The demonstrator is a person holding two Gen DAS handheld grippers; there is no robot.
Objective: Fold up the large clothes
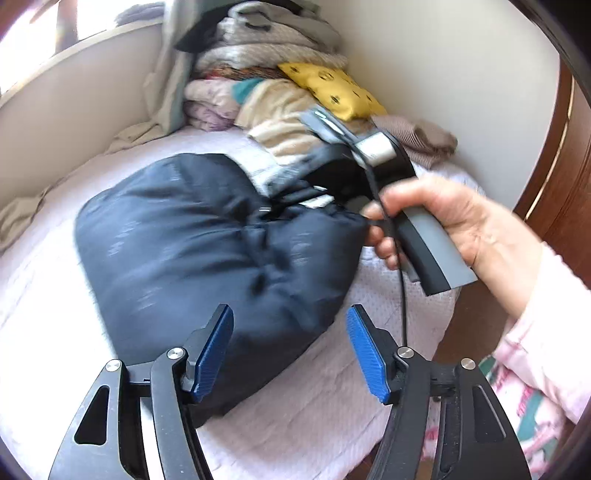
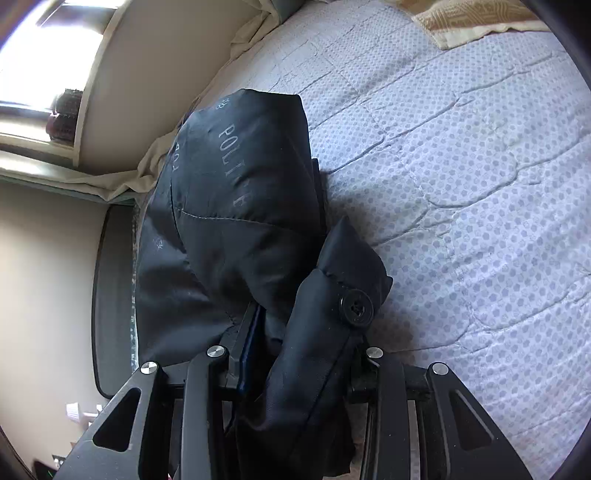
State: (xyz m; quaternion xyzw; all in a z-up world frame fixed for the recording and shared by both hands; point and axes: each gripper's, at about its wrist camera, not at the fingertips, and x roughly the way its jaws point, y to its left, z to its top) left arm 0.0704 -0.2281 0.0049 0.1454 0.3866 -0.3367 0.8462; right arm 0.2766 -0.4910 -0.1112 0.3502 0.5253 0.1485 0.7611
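Observation:
A dark navy padded jacket [image 1: 207, 251] lies bunched on the pale quilted bed [image 1: 303, 413]. My left gripper [image 1: 290, 350] is open with blue pads, just above the jacket's near edge, holding nothing. My right gripper [image 1: 295, 188], held by a hand [image 1: 443, 218], is at the jacket's far right edge. In the right wrist view the right gripper [image 2: 295, 332] is shut on a fold of the jacket [image 2: 236, 221]; the fabric with a black button [image 2: 356, 307] drapes over and hides the fingertips.
A pile of folded clothes [image 1: 258, 81] with a yellow patterned piece [image 1: 332, 88] sits at the bed's far end against the wall. A wooden door frame [image 1: 554, 147] is at right. A beige cloth [image 2: 461, 18] lies at the bed's far corner.

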